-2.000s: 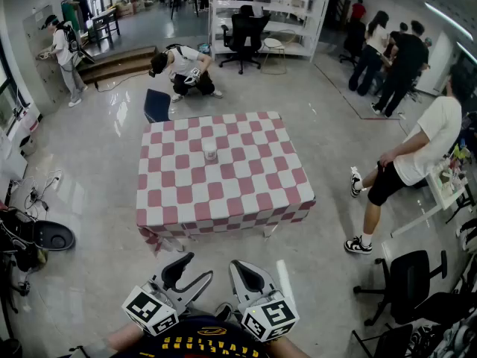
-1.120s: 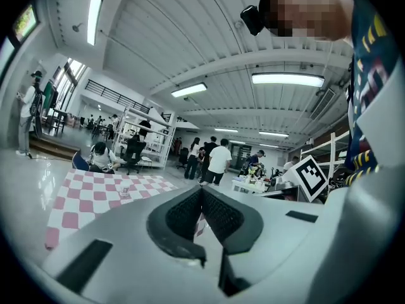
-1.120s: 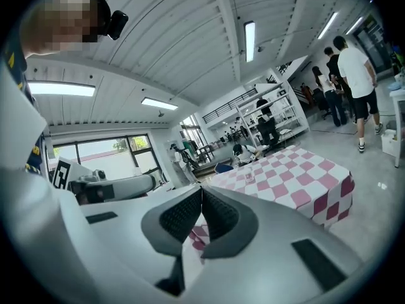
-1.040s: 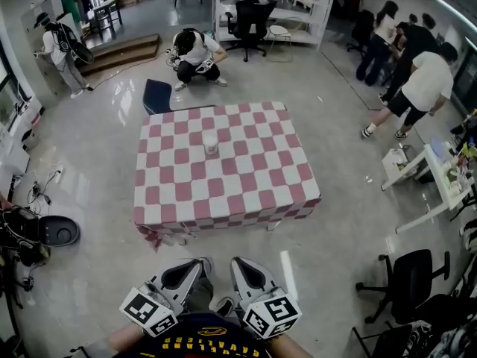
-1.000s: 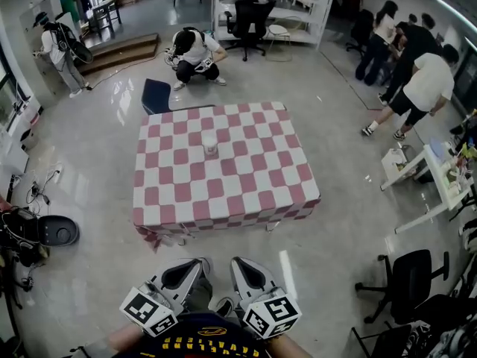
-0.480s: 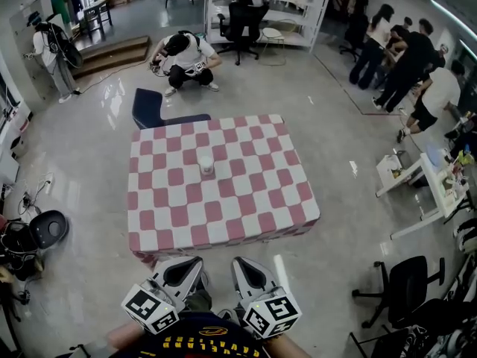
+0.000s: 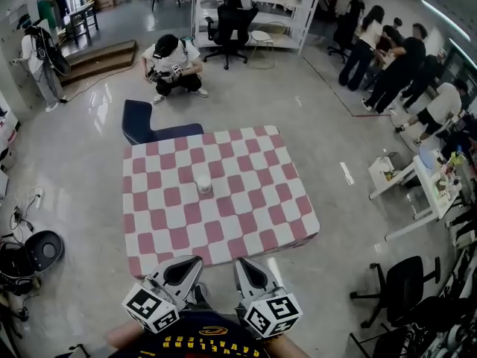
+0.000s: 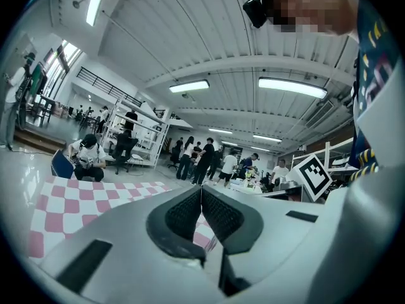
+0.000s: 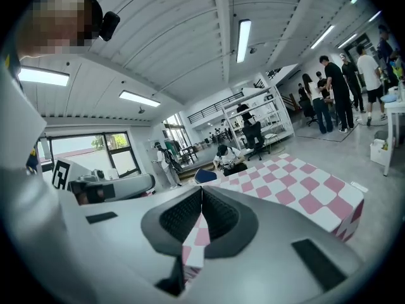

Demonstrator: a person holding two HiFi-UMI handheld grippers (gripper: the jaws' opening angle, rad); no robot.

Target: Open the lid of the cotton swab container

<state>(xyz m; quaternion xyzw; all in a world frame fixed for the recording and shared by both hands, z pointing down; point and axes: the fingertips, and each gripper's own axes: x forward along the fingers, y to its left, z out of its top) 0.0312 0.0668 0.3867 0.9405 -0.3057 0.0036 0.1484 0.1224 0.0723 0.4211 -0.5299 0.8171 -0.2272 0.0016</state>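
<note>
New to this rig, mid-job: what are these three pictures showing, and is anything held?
No robot arm: a person holds a gripper in each hand. The wide picture comes from a camera on the person's head, looking down at the left gripper and right gripper near the body. The other two come from cameras riding on each gripper, looking along its fingers. Both are shut, holding nothing. One small white container stands on the checkered table ahead, untouched.
</note>
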